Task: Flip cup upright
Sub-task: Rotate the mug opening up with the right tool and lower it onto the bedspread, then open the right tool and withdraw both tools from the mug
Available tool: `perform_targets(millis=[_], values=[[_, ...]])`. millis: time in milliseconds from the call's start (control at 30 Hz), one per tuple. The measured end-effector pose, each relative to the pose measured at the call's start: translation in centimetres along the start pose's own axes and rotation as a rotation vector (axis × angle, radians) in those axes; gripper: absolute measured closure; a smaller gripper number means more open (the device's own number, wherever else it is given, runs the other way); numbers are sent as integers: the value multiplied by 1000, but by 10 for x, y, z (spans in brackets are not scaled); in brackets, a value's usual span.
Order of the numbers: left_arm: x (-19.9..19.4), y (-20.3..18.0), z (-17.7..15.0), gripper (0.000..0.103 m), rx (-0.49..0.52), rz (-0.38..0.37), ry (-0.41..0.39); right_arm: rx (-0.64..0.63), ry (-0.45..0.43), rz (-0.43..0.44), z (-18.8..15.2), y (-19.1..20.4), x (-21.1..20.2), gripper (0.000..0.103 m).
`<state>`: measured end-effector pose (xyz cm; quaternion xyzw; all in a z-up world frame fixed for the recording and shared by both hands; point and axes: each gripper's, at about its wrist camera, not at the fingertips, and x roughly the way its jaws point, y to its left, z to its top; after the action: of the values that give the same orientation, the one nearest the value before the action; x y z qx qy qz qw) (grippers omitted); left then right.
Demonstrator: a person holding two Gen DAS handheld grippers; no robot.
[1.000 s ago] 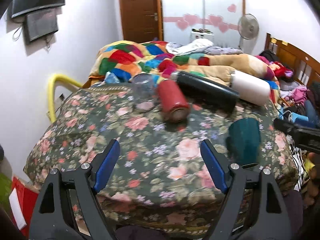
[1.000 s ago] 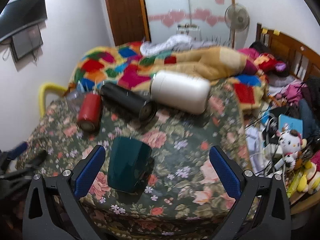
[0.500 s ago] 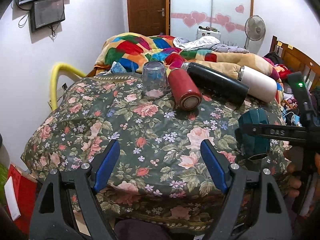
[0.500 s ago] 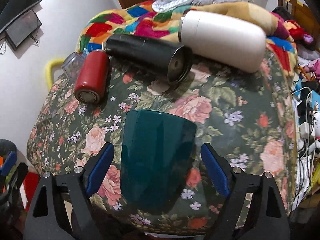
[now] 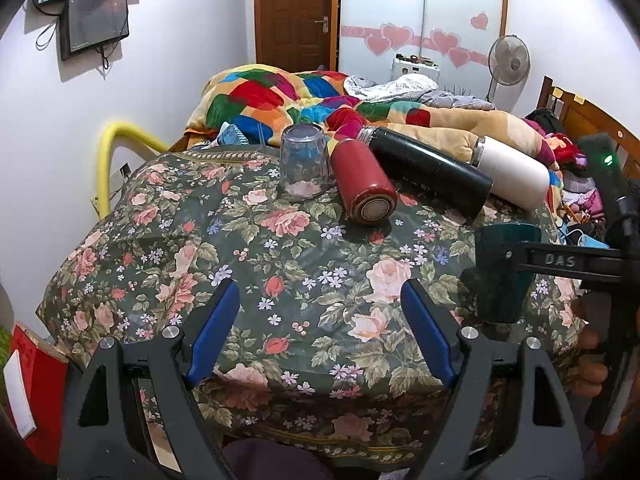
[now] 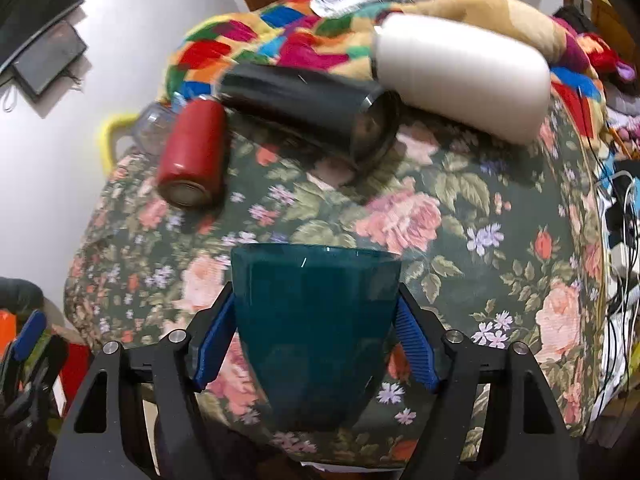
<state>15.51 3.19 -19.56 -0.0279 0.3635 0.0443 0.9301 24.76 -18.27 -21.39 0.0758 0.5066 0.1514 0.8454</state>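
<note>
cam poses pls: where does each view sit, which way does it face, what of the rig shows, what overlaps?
Left wrist: on the left gripper, at the near table edge, facing the bed; its open fingers and the right gripper's arm show.
Right wrist: on the right gripper, looking down and forward; its fingers press the teal cup.
Shared: teal cup, red bottle, black bottle, white bottle, floral tablecloth.

Even indoor light, soft shadows, fisheye-bent dark corners (right wrist view slightly motion-blurred).
</note>
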Motion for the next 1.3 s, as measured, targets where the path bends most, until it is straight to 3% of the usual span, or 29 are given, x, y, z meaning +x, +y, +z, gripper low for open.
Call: perform_targets(millis=[300, 800, 1133, 1300], values=[[-1, -4, 1, 21, 0, -5, 0, -124, -93, -56, 10, 31, -12, 33], [-4, -7, 0, 21, -12, -19, 7, -275, -98, -144, -8, 53, -4, 32], [-25, -15, 1, 21, 16, -16, -11, -246, -21, -107, -16, 50, -4, 31], [-45, -22, 6, 21, 20, -28, -49, -249, -72, -77, -22, 50, -37, 30]])
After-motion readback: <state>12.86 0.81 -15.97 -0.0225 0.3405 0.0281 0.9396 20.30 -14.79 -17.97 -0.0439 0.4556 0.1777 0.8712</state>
